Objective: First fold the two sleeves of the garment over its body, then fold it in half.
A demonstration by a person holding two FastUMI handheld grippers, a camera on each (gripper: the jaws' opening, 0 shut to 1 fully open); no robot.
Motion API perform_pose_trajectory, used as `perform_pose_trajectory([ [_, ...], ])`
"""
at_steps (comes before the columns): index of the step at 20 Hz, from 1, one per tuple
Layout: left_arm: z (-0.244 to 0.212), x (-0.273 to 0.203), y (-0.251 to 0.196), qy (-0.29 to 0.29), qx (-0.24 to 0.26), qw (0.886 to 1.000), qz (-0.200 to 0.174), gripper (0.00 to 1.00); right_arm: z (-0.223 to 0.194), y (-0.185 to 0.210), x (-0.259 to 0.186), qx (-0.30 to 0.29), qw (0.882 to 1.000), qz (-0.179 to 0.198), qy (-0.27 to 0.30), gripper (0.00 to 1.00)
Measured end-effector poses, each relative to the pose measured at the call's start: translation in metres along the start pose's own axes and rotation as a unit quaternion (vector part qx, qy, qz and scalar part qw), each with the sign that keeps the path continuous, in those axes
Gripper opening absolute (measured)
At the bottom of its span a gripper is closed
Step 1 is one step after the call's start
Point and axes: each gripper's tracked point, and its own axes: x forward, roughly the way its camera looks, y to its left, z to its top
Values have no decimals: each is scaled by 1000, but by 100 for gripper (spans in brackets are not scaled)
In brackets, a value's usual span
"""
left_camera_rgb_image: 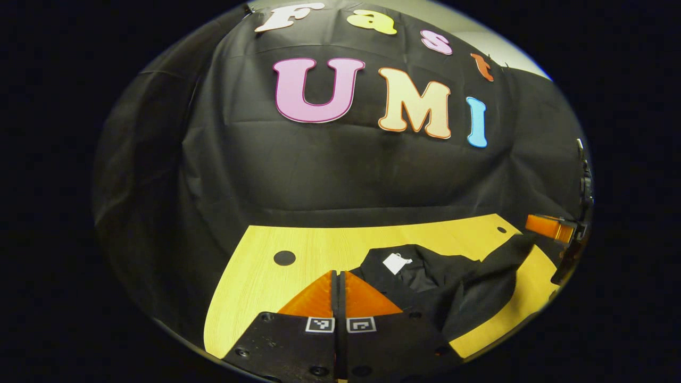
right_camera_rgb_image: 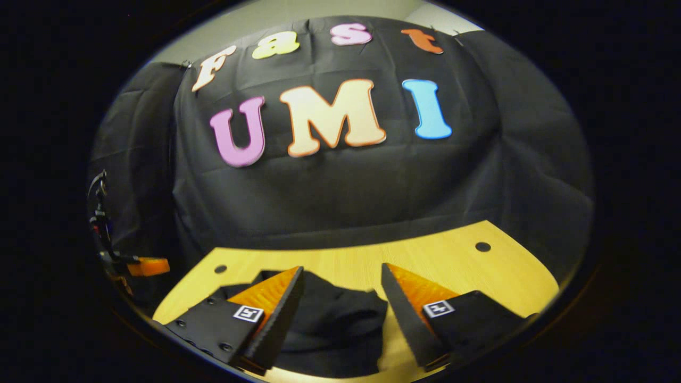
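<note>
Fingers of our left claw [left_camera_rgb_image: 339, 290] sit pressed together with nothing between them, just beside the black garment [left_camera_rgb_image: 452, 290] on the yellow table [left_camera_rgb_image: 298, 247]. Our right claw [right_camera_rgb_image: 340, 298] is spread wide and holds nothing, the garment [right_camera_rgb_image: 335, 324] lying between and below its fingers. Farther off, we see a white tag [left_camera_rgb_image: 395, 263] at the collar and one sleeve [left_camera_rgb_image: 511, 255] stretched toward the table's far corner.
</note>
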Motion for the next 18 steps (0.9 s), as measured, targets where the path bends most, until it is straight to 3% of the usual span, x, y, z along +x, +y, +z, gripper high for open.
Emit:
perform_pose_trajectory([
  [1,4,-1,1,-10,-6,1000,4,0,6,-3,1,-4,1000,-5,-14,98],
  [2,11,-1,5,-17,-7,1000,14,0,5,-6,-3,-9,1000,-12,-14,99],
  [5,5,-11,13,-22,-7,999,44,98,-1,-11,-24,-21,999,-25,-15,96],
  [9,13,-32,-3,-41,3,998,49,95,1,-14,-53,-34,999,-16,-34,100],
  [14,31,-72,-20,-82,21,993,80,95,0,-18,-98,-24,998,10,-54,92],
  [18,51,-112,-42,-124,35,987,93,94,12,-12,-147,-24,995,36,-90,96],
])
